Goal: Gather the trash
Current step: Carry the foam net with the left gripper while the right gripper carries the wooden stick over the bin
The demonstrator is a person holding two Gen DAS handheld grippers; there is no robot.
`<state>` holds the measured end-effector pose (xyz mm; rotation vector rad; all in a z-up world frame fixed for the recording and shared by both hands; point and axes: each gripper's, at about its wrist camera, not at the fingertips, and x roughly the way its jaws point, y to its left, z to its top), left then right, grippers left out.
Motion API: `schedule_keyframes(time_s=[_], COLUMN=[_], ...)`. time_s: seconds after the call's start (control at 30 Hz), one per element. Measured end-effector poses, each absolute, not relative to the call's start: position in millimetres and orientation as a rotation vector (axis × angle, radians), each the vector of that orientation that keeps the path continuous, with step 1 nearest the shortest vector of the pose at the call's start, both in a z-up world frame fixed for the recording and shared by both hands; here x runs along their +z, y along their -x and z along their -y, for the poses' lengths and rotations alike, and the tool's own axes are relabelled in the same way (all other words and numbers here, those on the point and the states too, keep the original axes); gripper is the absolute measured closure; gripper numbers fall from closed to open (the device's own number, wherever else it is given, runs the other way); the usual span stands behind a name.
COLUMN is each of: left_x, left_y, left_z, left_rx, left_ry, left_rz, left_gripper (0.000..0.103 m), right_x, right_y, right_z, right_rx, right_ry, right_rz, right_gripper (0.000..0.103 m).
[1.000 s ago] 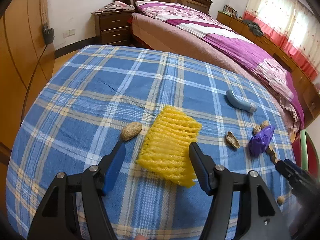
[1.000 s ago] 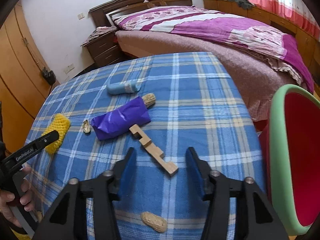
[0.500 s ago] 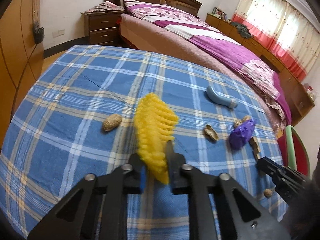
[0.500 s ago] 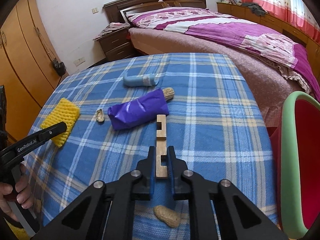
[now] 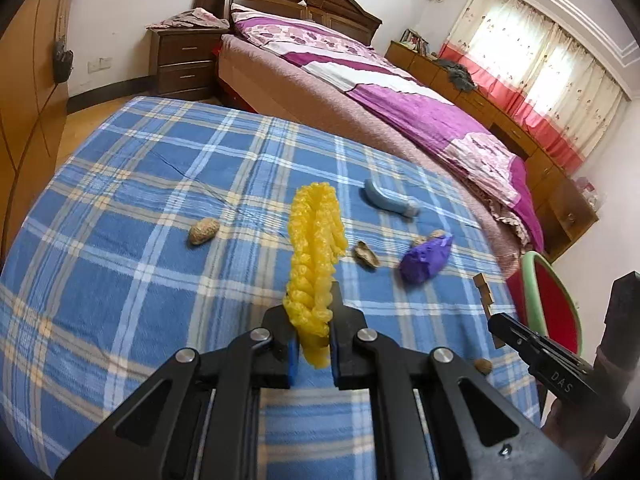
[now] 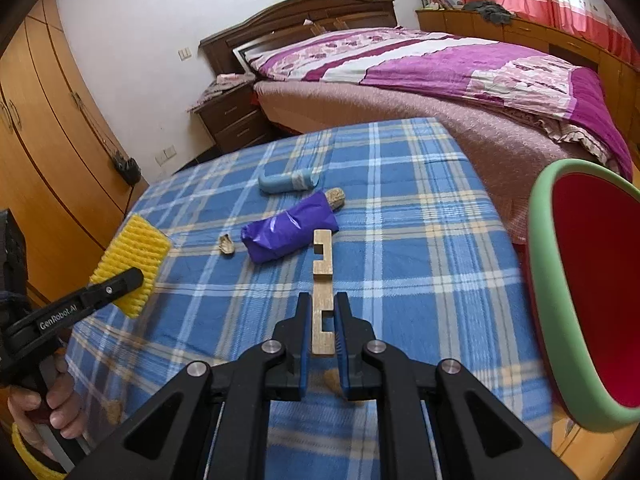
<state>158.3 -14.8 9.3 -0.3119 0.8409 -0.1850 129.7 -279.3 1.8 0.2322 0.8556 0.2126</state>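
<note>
My left gripper (image 5: 313, 320) is shut on a yellow foam net (image 5: 316, 248), squeezed narrow and lifted off the blue plaid table (image 5: 120, 280). In the right wrist view the same foam net (image 6: 132, 256) hangs from the left gripper (image 6: 134, 278) at the left. My right gripper (image 6: 323, 320) is shut on a notched wooden strip (image 6: 322, 280), held above the cloth. On the table lie a purple wrapper (image 6: 288, 232), a blue tube (image 6: 286, 181), a peanut (image 5: 204, 231) and a peanut shell (image 5: 366, 255). A red bin with a green rim (image 6: 538, 280) stands at the right edge.
A bed with a purple cover (image 6: 460, 64) lies beyond the table, a nightstand (image 5: 184, 60) at its head. Wooden wardrobes (image 6: 48, 140) line the left wall. Another peanut (image 5: 483, 366) lies near the table's near right edge. A hand (image 6: 44, 412) holds the left gripper's handle.
Both grippers closed from open, the left on the foam net and the right on the wooden strip. Each then rose off the table with its piece.
</note>
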Motion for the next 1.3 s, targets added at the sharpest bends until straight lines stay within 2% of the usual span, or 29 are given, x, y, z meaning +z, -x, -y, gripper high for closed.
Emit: schedule_keyframes(time_s=[0.6,1.3], left_x=[44,79], left_y=[-112,-83], left_z=[38,105], left_rx=[-0.265,-0.433], left_ry=[0.285,0.223], left_rz=[-0.775,-0.758], left_gripper=[0.092,0.092], right_x=[56,84], right_y=[-52,10], right_z=[305,363], right_rx=[0.178,0.091], right_ry=[-0.317,-0.41], right_rz=[-0.703,-0.572], right_gripper=[0.09,0.09])
